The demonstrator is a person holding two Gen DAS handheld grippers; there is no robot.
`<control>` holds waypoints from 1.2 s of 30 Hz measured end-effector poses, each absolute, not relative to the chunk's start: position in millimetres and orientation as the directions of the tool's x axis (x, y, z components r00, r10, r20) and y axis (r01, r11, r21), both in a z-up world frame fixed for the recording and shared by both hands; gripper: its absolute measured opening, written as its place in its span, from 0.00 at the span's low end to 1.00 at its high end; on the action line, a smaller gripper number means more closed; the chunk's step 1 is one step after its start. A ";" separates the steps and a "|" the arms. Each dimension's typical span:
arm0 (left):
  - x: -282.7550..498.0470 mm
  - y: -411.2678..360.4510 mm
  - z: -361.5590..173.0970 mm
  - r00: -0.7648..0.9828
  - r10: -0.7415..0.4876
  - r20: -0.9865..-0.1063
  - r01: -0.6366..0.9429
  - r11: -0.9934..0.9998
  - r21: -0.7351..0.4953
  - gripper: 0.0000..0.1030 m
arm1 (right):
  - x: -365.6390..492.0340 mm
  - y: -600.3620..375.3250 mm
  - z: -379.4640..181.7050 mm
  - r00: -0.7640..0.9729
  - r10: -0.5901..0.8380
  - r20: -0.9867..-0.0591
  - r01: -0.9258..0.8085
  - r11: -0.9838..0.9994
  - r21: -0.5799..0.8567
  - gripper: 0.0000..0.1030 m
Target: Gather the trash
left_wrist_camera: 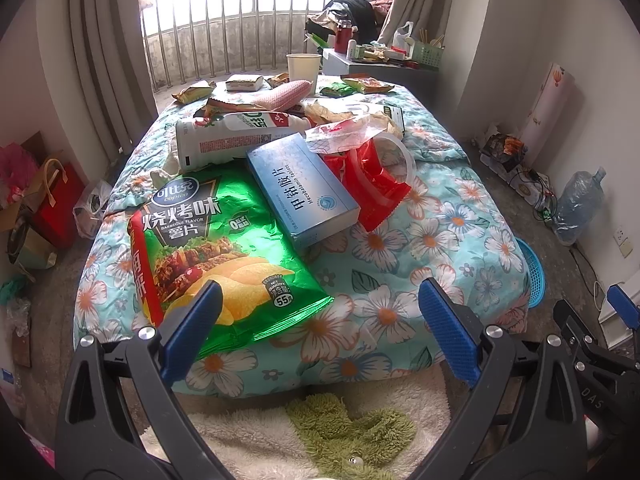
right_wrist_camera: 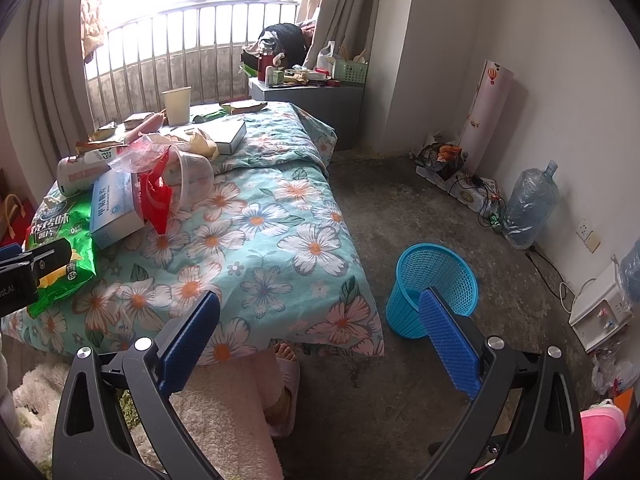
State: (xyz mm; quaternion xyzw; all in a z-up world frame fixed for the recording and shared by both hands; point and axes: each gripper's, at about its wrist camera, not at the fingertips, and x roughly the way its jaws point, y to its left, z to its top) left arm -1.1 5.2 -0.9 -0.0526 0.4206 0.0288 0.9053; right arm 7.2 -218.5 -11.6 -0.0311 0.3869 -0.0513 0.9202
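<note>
Both my grippers are spread wide and empty: the left gripper (left_wrist_camera: 320,328) hovers over the near edge of the bed (left_wrist_camera: 400,280), and the right gripper (right_wrist_camera: 320,336) points toward the blue basket (right_wrist_camera: 434,280) on the floor to the right. The trash lies heaped on the bed's left side. The green chip bag (left_wrist_camera: 224,248) reads "BARBECUE FLAVOR" and "55"; the blue box (left_wrist_camera: 300,188) reads "Mecobalamin Tablets". I think the foil bag is slick and could slide out of a shallow pinch. The box rests on the bag, so tugging the bag may tip it and the white bottle (left_wrist_camera: 236,136).
</note>
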 end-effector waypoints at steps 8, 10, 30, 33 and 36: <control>-1.1 3.8 -1.2 0.645 0.012 -0.764 -0.100 0.993 -0.069 0.91 | 6.0 -220.2 -10.2 0.695 -0.116 -0.709 0.067 0.993 -0.097 0.94; -1.1 4.2 -1.2 0.646 0.011 -0.764 -0.099 0.993 -0.069 0.91 | 6.5 -219.9 -10.2 0.695 -0.118 -0.710 0.068 0.993 -0.099 0.94; -2.9 6.4 -1.3 0.644 0.014 -0.765 -0.099 0.993 -0.065 0.91 | 6.5 -220.1 -11.0 0.695 -0.120 -0.708 0.070 0.993 -0.100 0.94; -2.4 5.8 -1.5 0.643 0.014 -0.766 -0.099 0.993 -0.065 0.91 | 5.8 -220.6 -11.1 0.696 -0.120 -0.708 0.070 0.993 -0.099 0.94; -2.6 6.2 -1.4 0.642 0.014 -0.767 -0.099 0.993 -0.065 0.91 | 5.7 -220.7 -11.0 0.696 -0.120 -0.708 0.070 0.993 -0.099 0.94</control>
